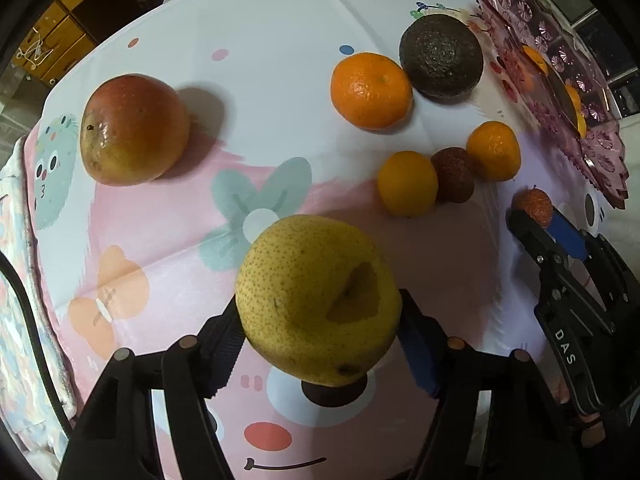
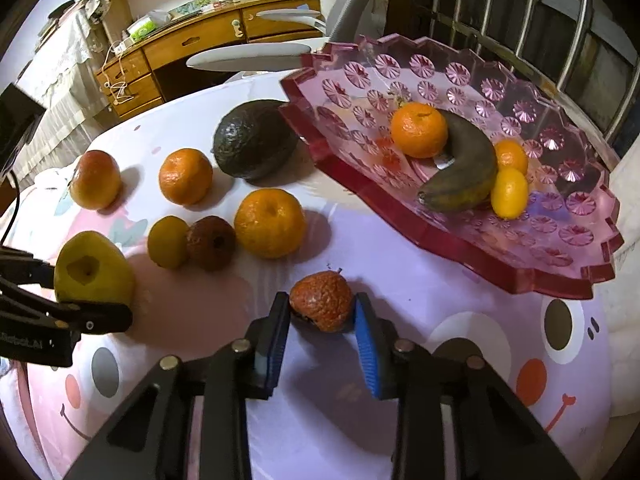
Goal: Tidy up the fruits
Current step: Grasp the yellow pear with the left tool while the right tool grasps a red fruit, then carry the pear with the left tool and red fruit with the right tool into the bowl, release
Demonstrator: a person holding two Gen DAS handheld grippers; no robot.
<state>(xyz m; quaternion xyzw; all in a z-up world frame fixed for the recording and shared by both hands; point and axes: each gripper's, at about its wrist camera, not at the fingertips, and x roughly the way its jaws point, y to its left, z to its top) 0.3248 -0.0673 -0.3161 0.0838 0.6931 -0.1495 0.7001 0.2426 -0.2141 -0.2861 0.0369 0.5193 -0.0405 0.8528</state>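
- White "DAS" lettering marked your right gripper (image 1: 536,216), clenched on the small red bumpy lychee (image 2: 322,301).
- Pink faceted plastic tray (image 2: 440,236) held tangerines, a dark banana.
- Your left gripper (image 1: 320,316) grasped the yellow speckled pear (image 1: 318,300).

hidden: tray (image 1: 592,148) contents mostly | cut off: tray's far edge

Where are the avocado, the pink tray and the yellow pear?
avocado (image 2: 253,144), right wrist view, middle of its dark skin.
pink tray (image 2: 440,236), right wrist view, near rim.
yellow pear (image 1: 316,300), left wrist view, speckled side.
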